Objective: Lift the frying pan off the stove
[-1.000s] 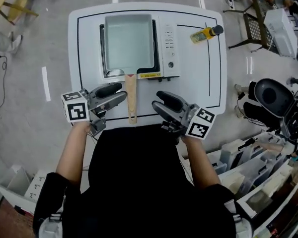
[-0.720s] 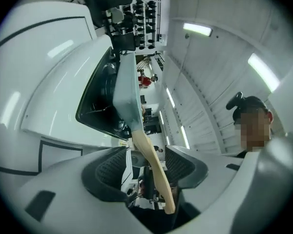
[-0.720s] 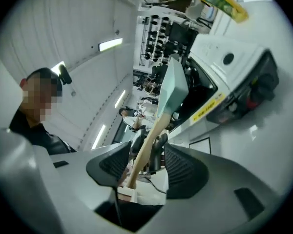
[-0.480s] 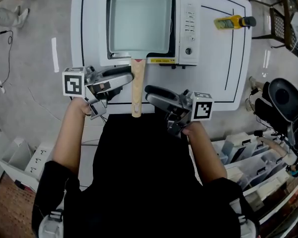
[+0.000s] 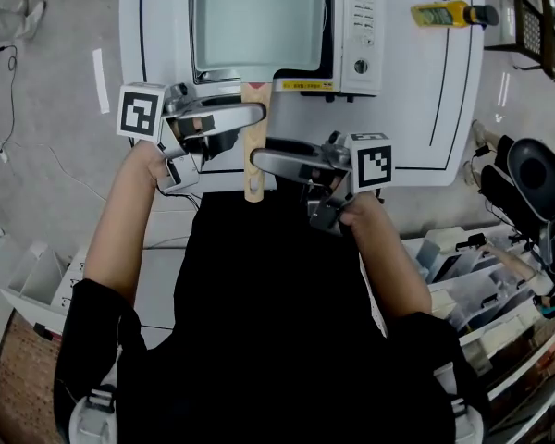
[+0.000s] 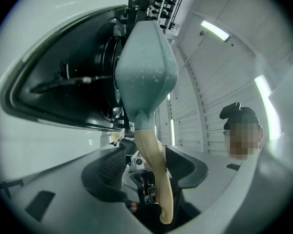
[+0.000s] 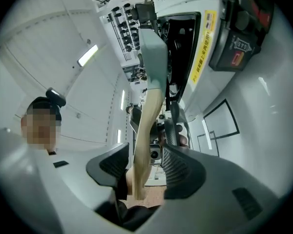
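Observation:
A rectangular grey-green frying pan (image 5: 259,17) sits on a white portable stove (image 5: 359,28), its wooden handle (image 5: 253,146) pointing toward me. My left gripper (image 5: 257,114) reaches in from the left, and my right gripper (image 5: 259,161) from the right, a little nearer the handle's end. In the left gripper view, the handle (image 6: 155,167) runs between the open jaws of the left gripper (image 6: 146,162), with the pan (image 6: 145,67) beyond. The right gripper (image 7: 144,165) also stands open around the handle (image 7: 147,123), with gaps on both sides.
The stove stands on a white table (image 5: 435,109) with a black outline. A yellow bottle (image 5: 444,13) lies at the table's far right. Bins and shelves (image 5: 462,276) and a black round object (image 5: 535,169) crowd the floor to the right.
Both grippers have moved inward from either side of the handle until their jaws straddle it. The head view has shifted, so the table sits higher in frame.

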Tool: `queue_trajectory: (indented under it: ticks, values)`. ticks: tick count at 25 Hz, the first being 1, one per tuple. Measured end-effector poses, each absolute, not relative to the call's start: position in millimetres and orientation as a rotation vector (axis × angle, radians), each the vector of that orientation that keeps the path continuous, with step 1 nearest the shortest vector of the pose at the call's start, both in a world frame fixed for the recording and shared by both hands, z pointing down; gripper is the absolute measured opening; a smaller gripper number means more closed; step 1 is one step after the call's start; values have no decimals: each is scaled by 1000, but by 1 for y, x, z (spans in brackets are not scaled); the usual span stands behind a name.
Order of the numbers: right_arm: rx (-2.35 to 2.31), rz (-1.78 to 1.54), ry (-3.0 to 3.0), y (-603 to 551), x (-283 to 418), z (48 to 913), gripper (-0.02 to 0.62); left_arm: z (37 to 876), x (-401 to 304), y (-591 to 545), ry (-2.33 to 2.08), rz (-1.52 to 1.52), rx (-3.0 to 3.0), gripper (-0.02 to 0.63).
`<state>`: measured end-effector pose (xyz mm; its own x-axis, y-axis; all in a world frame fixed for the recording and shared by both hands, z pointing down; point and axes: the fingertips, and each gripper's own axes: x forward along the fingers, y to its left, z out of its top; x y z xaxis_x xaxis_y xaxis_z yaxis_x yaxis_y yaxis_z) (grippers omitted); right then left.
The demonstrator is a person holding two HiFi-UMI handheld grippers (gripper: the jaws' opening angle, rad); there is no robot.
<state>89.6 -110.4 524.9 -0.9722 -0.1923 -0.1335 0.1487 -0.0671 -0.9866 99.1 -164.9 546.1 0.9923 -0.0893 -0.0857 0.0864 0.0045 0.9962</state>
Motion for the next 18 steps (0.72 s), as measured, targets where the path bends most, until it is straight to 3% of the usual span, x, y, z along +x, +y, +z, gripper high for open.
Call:
queue_trajectory:
  ticks: [7, 13, 18]
  values:
    - [-38, -2157, 1947, -112, 77, 518, 213, 543, 104, -166, 7, -165, 1526, 249]
    - [-39, -2132, 1994, -113, 76, 518, 126, 537, 105, -166, 37, -195, 1499, 186]
    - [-44, -2104, 2019, -117, 79, 520, 124, 537, 107, -170, 31, -218, 1490, 179]
